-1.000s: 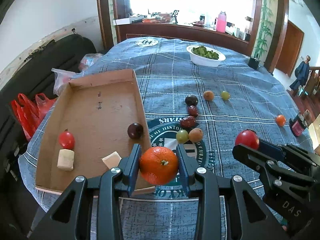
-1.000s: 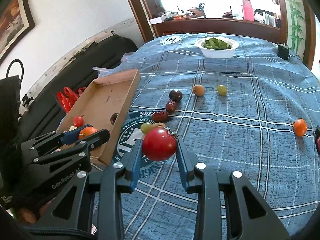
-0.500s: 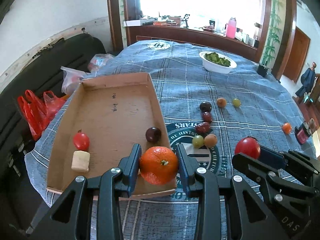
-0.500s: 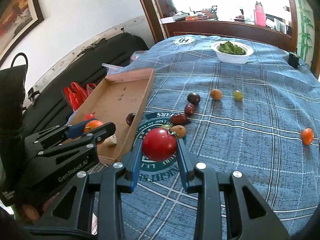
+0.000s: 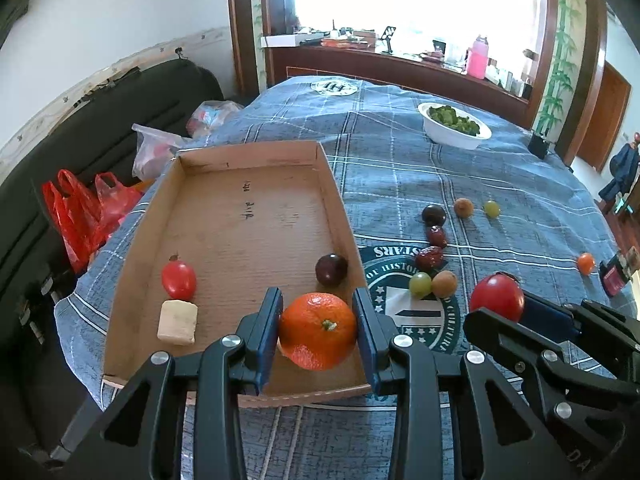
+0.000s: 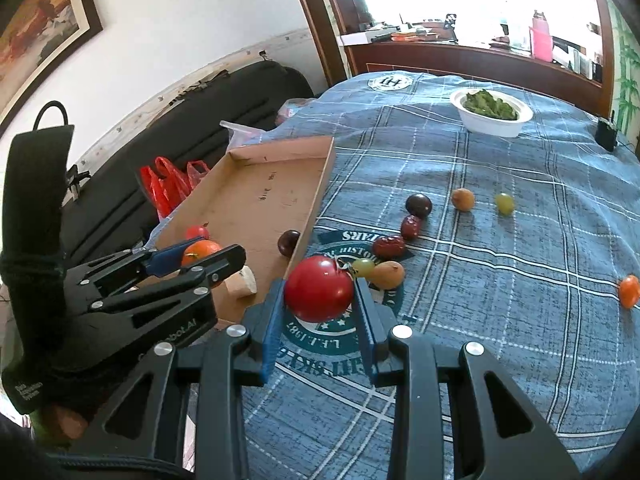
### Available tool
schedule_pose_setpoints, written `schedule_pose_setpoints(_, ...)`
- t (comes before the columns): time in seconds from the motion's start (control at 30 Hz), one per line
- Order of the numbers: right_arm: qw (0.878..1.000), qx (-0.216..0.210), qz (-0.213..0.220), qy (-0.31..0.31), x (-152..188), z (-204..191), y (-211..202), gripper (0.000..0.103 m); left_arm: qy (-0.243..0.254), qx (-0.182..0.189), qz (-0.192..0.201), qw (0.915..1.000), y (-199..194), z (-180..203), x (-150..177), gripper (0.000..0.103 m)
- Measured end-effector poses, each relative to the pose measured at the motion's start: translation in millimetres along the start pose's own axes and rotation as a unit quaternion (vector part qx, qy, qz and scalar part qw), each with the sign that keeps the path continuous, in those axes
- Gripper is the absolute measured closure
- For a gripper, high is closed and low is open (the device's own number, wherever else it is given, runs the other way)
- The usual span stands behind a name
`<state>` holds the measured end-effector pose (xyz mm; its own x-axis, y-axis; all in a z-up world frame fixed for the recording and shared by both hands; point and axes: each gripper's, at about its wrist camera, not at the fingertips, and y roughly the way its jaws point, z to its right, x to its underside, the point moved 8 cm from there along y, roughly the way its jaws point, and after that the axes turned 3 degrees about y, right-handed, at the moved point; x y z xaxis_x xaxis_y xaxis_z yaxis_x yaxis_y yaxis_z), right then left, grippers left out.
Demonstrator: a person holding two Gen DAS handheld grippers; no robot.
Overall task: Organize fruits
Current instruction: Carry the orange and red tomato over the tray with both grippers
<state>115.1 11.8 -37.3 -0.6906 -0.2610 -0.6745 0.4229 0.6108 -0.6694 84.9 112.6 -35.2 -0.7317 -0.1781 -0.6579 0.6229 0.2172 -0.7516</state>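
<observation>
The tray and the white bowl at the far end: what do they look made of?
The tray looks like plain brown corrugated cardboard, matte, with folded walls and pen marks on its floor. The white bowl is smooth and slightly glossy; plastic, foam or ceramic cannot be told apart from here.

A home: clothed table (image 5: 460, 184), black sofa (image 5: 100, 120), framed painting (image 6: 40, 28)

Each camera rides just behind its own gripper, tilted down over the table toward the window at twelve o'clock. The left one sits close above the cardboard tray (image 5: 248, 216); the right one sees that tray (image 6: 260, 200) at ten o'clock. Both share the scattered fruit and white bowl (image 5: 452, 136).
</observation>
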Motion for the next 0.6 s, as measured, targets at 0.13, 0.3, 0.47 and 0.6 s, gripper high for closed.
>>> schedule_pose_setpoints(0.13,1.0,-0.003,-0.002,-0.002,-2.0,-3.3,3.5,0.067,-0.003,0.0,-0.003,1.0,2.9,-3.8,-0.1,0.068)
schedule_pose_setpoints(0.3,1.0,-0.005,-0.006,-0.006,-3.5,-6.1,8.5,0.067,-0.006,0.001,-0.007,1.0,8.1,-8.7,-0.6,0.068)
schedule_pose_setpoints(0.47,1.0,-0.008,-0.013,-0.008,-3.8,-10.3,16.0,0.067,-0.016,-0.008,-0.008,0.9998,12.5,-23.8,-4.9,0.068)
schedule_pose_setpoints(0.6,1.0,-0.011,-0.019,-0.014,-6.6,-15.6,24.4,0.067,-0.033,-0.023,-0.012,0.9991,19.2,-48.7,-9.3,0.068)
